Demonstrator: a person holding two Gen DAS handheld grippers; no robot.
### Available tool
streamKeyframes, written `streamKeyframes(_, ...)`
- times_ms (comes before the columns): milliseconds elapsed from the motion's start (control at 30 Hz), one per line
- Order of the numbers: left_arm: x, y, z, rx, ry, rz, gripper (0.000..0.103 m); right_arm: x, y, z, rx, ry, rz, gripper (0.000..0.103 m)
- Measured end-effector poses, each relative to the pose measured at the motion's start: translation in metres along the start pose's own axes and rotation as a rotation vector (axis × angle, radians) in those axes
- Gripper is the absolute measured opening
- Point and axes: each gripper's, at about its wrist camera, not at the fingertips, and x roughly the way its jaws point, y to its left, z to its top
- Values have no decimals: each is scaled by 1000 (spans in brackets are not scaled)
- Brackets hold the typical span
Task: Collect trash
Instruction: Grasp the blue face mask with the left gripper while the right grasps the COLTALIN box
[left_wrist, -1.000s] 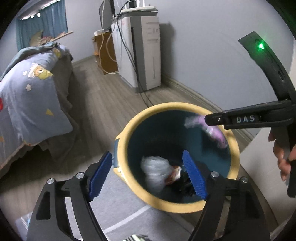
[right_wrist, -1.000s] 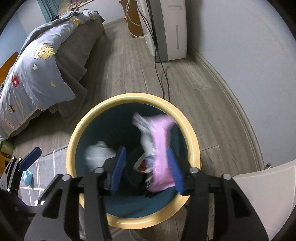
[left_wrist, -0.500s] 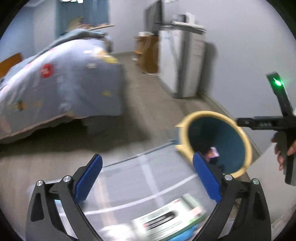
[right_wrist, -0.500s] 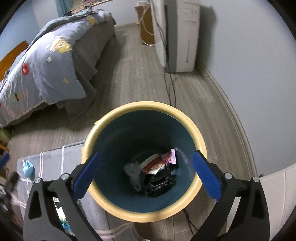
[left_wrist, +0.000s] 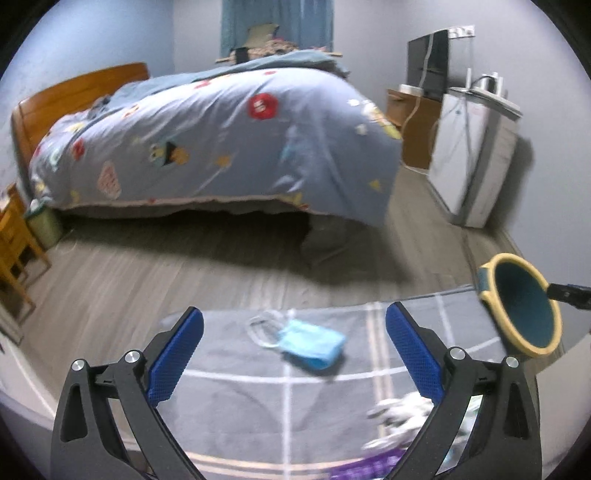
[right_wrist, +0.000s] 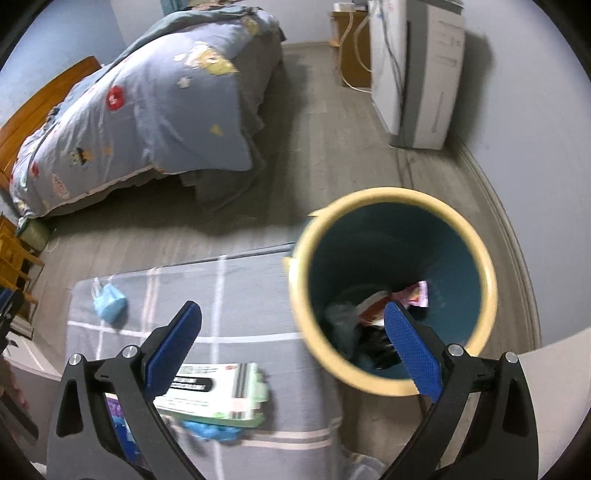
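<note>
Left wrist view: your left gripper (left_wrist: 293, 354) gapes wide, empty, above bare rug (left_wrist: 229, 398); a crumpled blue face mask (left_wrist: 312, 343) lies near its far edge. Right gripper (right_wrist: 291, 345) too, beside the bin (right_wrist: 391, 291).

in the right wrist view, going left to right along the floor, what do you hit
blue face mask → green and white packet → yellow-rimmed trash bin
</note>
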Motion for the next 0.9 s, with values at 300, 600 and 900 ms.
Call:
streamKeyframes(300, 33, 23, -10, 13, 54, 15, 98, 30, 30, -43, 44, 105, -63, 97)
streamKeyframes(600, 89, -4, -22, 138, 140, 32, 98, 63, 33, -61, 81, 181, -91, 97)
streamKeyframes(900, 133, -33, -37, 236, 218, 8, 98, 81, 33, -55, 62, 206, -65, 97)
